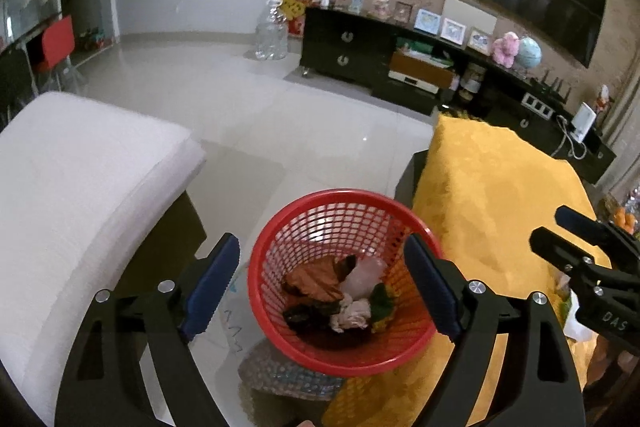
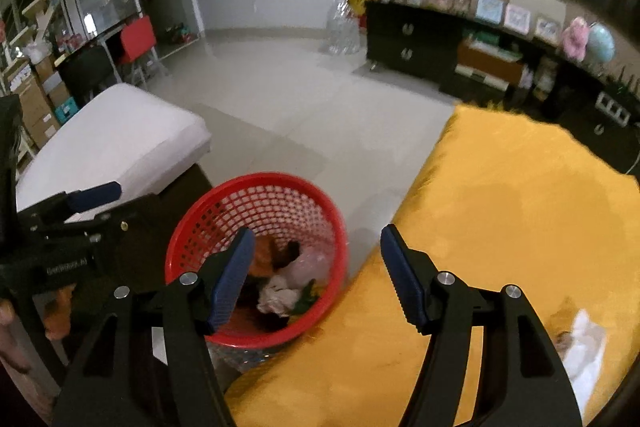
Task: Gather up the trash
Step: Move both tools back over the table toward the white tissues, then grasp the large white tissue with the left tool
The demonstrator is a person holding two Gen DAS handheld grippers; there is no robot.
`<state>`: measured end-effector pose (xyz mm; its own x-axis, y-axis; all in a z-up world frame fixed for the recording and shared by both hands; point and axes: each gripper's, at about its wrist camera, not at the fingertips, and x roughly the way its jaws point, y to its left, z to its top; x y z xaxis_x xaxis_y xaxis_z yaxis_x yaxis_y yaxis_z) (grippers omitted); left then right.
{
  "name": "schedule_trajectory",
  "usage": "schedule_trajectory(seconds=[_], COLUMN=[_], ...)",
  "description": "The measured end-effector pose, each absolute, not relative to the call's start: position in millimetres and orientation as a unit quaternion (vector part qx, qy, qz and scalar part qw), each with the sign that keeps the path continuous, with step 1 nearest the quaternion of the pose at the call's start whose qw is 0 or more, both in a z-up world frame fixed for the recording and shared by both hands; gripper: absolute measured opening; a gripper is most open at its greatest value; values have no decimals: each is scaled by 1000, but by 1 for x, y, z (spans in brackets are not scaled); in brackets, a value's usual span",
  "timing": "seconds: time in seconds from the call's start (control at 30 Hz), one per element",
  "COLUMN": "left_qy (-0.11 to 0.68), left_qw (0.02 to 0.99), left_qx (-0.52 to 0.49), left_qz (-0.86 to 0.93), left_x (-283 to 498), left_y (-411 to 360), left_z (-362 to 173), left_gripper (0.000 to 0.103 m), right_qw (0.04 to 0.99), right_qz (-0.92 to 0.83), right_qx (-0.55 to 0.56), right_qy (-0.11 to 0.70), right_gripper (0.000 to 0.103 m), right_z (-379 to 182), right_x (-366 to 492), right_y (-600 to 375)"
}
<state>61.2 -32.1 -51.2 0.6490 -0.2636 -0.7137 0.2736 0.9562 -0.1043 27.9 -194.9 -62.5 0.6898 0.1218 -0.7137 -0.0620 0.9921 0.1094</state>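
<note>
A red mesh waste basket (image 1: 320, 211) stands on the floor between a white cushioned bench and a yellow-covered table; it also shows in the right wrist view (image 2: 272, 187). It holds crumpled trash: brown and orange wrappers (image 1: 316, 279), white tissue (image 1: 354, 313) and a green scrap (image 1: 382, 301). My left gripper (image 1: 324, 283) is open and empty above the basket. My right gripper (image 2: 320, 275) is open and empty, over the gap between basket and table. A white crumpled paper (image 2: 584, 351) lies on the yellow cloth at the lower right.
The yellow-covered table (image 1: 492, 187) is on the right and the white bench (image 1: 80, 179) on the left. A dark TV cabinet (image 1: 352, 47) with frames and toys lines the far wall. A large clear bottle (image 1: 272, 31) stands on the tiled floor.
</note>
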Motion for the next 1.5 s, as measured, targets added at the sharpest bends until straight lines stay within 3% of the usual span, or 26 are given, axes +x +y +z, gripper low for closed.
schedule_trajectory(seconds=[0.4,0.97,1.5], left_qy=[383,389,428], left_qw=[893,830,746], left_qx=[39,127,206], left_qz=[-233,-380,-467], left_x=[27,-43,-94], left_y=[-108,-261,-373], left_z=[-41,-62,-125], left_gripper=[82,82,82], right_qw=[933,898,880], right_qz=[-54,-250,-286], right_qx=[53,114,164], right_qy=[351,344,341], right_gripper=[65,65,65], right_z=[-36,-62,-81], right_x=[-53,-188,-231], right_y=[-271,-410,-455])
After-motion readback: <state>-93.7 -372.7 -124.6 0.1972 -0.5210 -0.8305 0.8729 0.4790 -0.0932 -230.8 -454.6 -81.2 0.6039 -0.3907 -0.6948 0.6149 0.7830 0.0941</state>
